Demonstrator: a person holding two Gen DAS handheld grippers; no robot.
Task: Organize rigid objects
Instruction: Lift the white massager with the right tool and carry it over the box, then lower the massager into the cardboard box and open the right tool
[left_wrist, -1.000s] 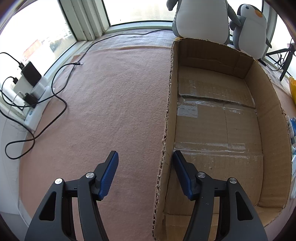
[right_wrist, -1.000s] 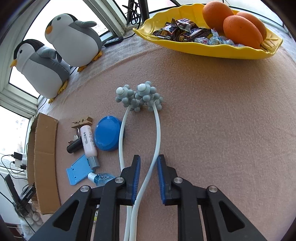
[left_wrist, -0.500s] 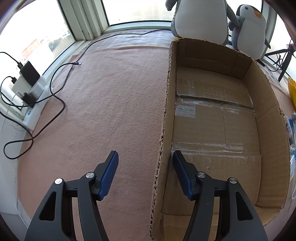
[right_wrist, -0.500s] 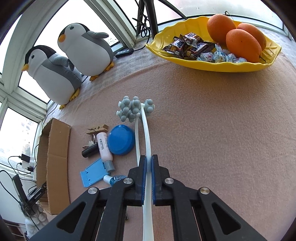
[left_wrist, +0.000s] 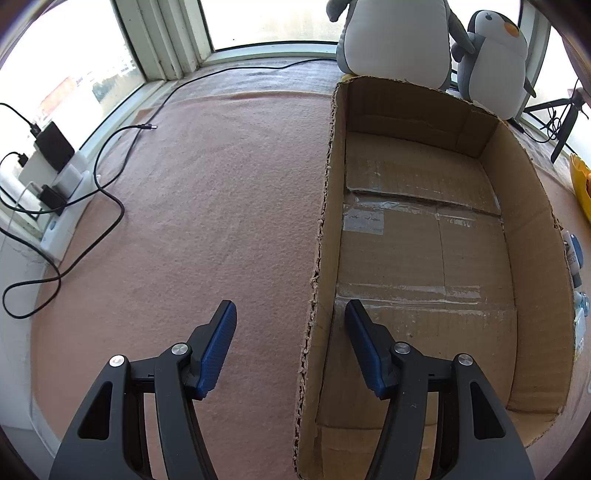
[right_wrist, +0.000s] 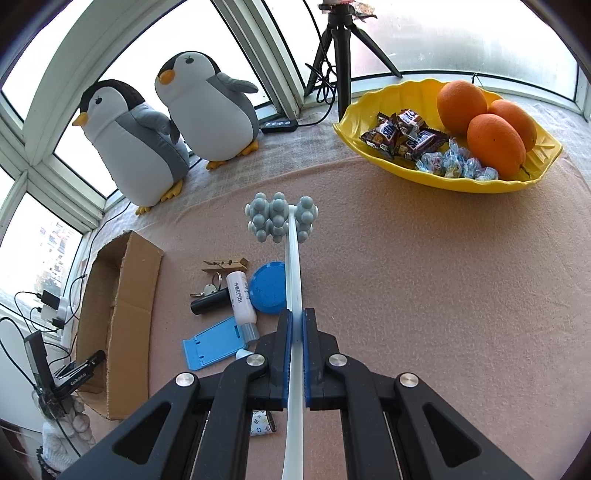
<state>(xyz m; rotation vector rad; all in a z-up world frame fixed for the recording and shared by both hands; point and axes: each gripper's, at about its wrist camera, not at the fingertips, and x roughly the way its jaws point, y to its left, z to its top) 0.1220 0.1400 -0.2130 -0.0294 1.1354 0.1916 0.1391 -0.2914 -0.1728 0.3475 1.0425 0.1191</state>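
clamping the white massager (right_wrist: 291, 273), the right gripper (right_wrist: 294, 321) starts; left gripper (left_wrist: 290, 314) gapes, cardboard box (left_wrist: 528, 206) empty, items at centre-left unsorted.

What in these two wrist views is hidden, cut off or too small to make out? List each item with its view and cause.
- Massager handle end: right wrist view, cut off by the bottom edge.
- Patterned item: right wrist view, mostly hidden under the right gripper.
- White tube print: right wrist view, too small to read.
- Items beyond the cardboard box: left wrist view, hidden by its wall.

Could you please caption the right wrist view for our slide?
Right gripper shut on a white massage roller, lifted beside small items and a cardboard box.
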